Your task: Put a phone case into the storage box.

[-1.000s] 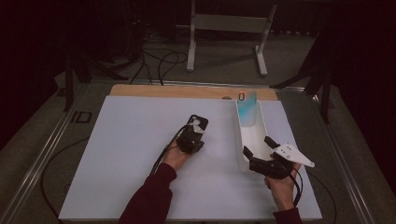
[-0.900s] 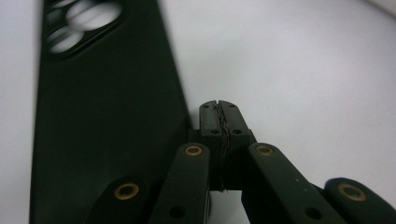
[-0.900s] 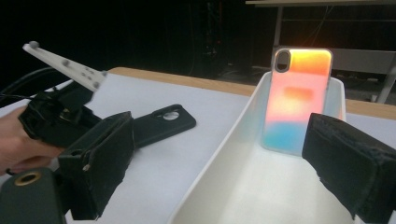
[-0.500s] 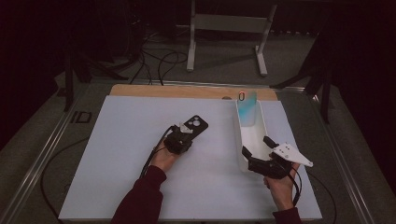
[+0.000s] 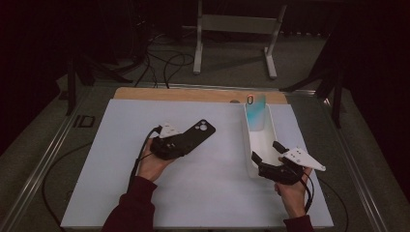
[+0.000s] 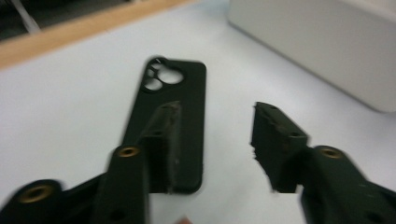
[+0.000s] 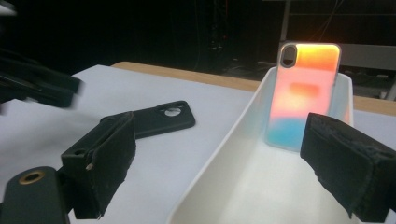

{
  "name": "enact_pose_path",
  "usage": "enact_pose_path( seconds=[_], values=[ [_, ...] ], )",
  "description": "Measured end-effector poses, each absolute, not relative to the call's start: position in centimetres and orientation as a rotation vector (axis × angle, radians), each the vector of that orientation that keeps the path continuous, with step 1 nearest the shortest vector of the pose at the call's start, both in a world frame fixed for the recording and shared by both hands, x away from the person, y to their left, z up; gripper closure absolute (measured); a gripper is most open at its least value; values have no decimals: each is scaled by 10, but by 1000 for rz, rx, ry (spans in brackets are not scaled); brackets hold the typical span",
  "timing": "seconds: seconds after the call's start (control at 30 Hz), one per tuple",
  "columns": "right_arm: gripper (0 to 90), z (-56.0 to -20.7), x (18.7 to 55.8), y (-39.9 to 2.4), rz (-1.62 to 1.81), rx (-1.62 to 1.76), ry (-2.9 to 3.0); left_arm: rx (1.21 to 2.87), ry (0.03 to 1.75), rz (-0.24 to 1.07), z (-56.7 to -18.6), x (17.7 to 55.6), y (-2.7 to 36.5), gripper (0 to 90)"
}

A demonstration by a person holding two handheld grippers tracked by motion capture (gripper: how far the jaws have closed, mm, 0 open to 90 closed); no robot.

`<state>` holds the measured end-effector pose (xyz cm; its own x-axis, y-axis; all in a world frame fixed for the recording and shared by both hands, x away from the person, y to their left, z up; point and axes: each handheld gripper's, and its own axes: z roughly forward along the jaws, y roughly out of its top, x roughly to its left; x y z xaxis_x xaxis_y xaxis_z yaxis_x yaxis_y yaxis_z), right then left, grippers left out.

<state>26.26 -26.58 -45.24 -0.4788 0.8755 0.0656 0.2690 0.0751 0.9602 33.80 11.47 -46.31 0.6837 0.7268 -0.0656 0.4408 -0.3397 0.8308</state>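
Observation:
A black phone case [image 5: 202,129] [image 6: 184,100] lies flat on the white mat [image 5: 111,164], camera cutout at its far end. My left gripper [image 5: 180,142] [image 6: 219,112] hovers at the case's near end. Its jaws have just been opening and stand apart, nothing pressed between them. A long white tray [image 5: 247,140] [image 7: 219,158] runs along the right. An iridescent phone case [image 5: 255,113] [image 7: 306,93] leans upright at its far end. My right gripper [image 5: 267,152] [image 7: 219,128] is open at the tray's near end, its left jaw outside the tray's wall.
A wooden strip [image 5: 193,94] borders the mat's far edge. Metal rails [image 5: 38,169] run along the table's sides, and a small dark block [image 5: 83,121] sits off the mat at the left. A grey stand [image 5: 237,24] and cables [image 5: 164,63] lie on the floor beyond.
My left gripper has drawn back to the left, away from the black case, and its jaws have opened. The case stays flat on the mat. The right gripper has not moved.

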Motion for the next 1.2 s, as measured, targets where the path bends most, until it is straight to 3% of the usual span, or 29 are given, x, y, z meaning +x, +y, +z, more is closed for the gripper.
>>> enact_pose_path(
  seconds=[0.2,0.37,0.47,0.6,0.77,1.2],
  values=[
    [97,-453,263,-264,1396,1094,1823,1909,932,555,-455,309,158,217],
    [91,-453,263,-262,1373,1092,1818,1874,950,595,-457,290,186,144],
    [86,-452,262,-263,1366,1123,1814,1871,951,604,-459,281,198,52],
    [81,-451,262,-265,1371,1121,1810,1876,962,603,-464,271,213,0],
    [80,-451,261,-266,1378,1116,1810,1838,998,607,-467,269,225,0],
    [82,-453,261,-267,1402,1119,1813,1920,1015,576,-466,280,210,0]
  ],
)
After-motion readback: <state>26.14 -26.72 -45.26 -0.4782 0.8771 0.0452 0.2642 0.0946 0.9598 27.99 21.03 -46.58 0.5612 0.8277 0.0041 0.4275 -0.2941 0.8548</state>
